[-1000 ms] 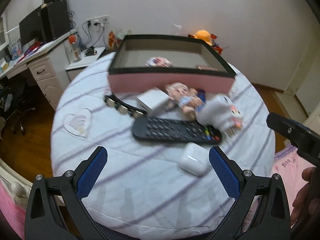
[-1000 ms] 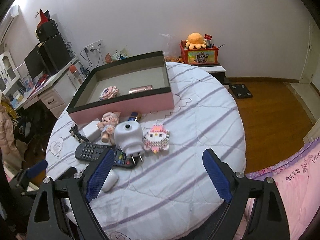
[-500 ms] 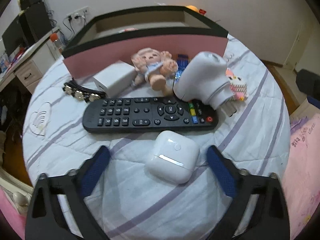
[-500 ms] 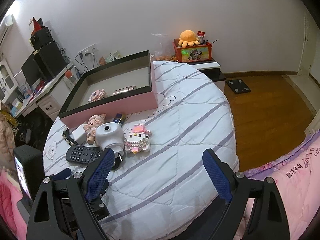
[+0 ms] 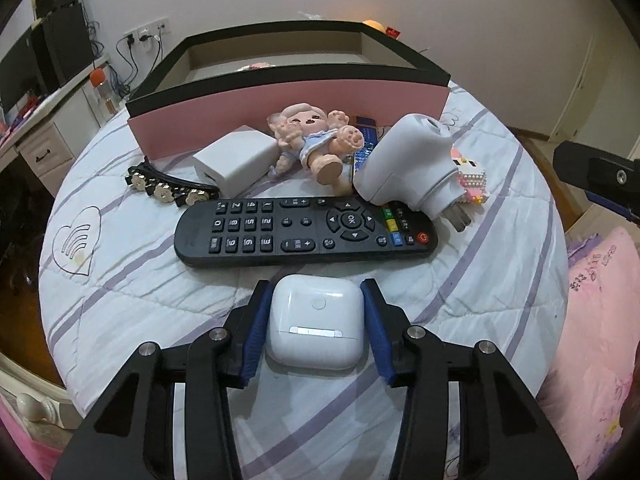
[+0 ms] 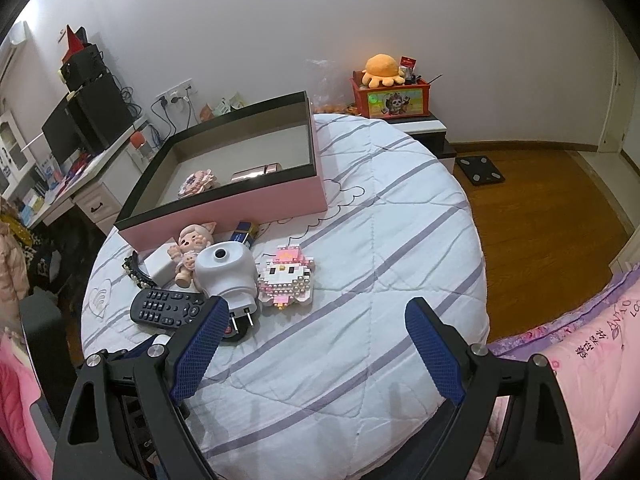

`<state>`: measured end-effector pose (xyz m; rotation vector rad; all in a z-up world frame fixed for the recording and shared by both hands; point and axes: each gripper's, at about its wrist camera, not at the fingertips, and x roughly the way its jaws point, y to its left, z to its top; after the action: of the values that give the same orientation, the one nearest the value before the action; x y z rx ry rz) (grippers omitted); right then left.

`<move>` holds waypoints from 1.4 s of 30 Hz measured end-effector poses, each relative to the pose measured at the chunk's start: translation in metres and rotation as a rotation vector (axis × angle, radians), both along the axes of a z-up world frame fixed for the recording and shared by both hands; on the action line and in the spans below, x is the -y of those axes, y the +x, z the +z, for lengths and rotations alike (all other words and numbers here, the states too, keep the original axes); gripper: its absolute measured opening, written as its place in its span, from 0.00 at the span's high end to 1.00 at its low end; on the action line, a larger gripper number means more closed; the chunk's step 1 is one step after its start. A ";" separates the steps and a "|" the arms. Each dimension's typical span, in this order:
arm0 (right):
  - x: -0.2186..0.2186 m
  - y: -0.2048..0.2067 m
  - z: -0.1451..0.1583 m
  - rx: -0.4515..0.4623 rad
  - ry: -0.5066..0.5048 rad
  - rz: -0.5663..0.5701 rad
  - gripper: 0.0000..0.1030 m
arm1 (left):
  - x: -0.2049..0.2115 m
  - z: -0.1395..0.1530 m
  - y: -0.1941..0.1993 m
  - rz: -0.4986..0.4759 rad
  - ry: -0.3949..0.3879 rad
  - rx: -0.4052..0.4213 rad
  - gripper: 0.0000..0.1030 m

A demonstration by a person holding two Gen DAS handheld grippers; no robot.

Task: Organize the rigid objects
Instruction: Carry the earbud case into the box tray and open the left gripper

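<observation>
- Left claw (image 5: 316,322) is clamped by its blue pads on the glossy white rounded earbud case (image 5: 315,321), which rests on the striped white quilt (image 5: 132,288).
- Just beyond lies the long black remote control (image 5: 306,232).
- Right claw (image 6: 314,354) hangs spread apart above the quilt.
- The pink, black-rimmed box (image 6: 240,204) sits farther back.

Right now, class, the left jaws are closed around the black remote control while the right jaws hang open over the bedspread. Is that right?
Not quite. The left wrist view shows the left gripper closed around the white earbud case, not the remote control lying beyond it. The right gripper is open above the bedspread, as stated.
</observation>
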<state>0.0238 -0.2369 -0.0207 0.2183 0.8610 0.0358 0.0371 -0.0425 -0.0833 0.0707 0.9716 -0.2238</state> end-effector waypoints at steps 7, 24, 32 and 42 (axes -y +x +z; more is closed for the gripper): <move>-0.001 -0.002 -0.001 -0.002 0.001 0.006 0.11 | 0.003 -0.001 -0.010 -0.012 0.050 0.008 0.39; -0.003 0.001 0.003 0.000 -0.012 0.000 0.11 | -0.010 0.025 -0.011 -0.016 -0.024 0.044 0.56; -0.007 0.027 0.023 0.038 -0.022 0.005 0.11 | -0.026 0.070 0.035 0.042 -0.070 0.112 0.56; -0.012 0.096 0.036 0.064 -0.025 0.003 0.11 | -0.047 0.094 0.150 0.118 -0.058 0.173 0.56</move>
<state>0.1193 -0.2245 0.0152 0.1909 0.7975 0.0347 0.1873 0.0046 0.0109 -0.0204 0.7938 -0.1346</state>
